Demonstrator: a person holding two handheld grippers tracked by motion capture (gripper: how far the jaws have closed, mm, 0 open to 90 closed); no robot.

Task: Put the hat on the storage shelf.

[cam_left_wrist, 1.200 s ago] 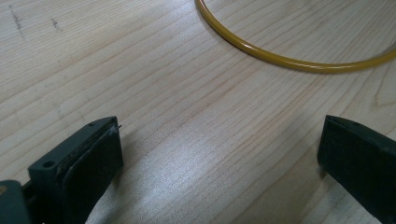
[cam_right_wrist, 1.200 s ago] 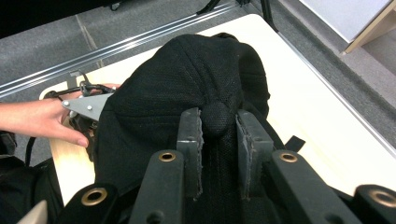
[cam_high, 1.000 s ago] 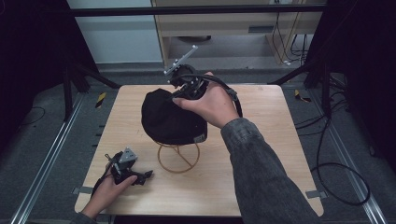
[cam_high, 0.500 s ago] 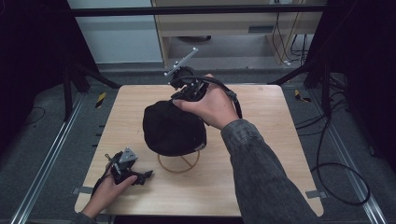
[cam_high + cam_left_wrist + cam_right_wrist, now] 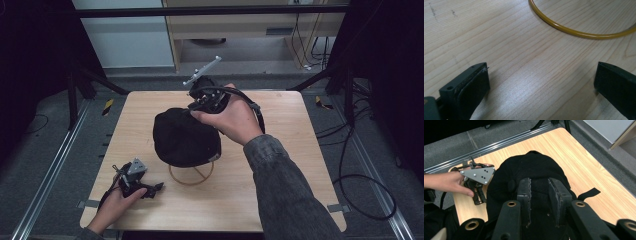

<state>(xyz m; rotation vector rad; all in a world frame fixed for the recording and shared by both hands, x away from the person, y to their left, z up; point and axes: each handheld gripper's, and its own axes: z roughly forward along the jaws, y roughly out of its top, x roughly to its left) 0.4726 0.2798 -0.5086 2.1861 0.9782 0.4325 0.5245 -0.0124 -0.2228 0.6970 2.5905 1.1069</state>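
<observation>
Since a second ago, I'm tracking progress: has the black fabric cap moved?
Yes. The black fabric cap has come down toward the yellow wire stand's ring on the wooden table, carried by the right gripper.

On the worktop (image 5: pixel 280 165), the right gripper (image 5: pixel 197 106) meets a black cap (image 5: pixel 182 137) at its 1 o'clock edge; the left gripper (image 5: pixel 150 189) rests toward 7 o'clock.

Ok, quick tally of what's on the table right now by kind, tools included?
Black caps: 1
Yellow wire stands: 1
Hand-held tools: 2, the left tool resting open on the table, the right tool gripping the cap's fabric
Total: 4
</observation>
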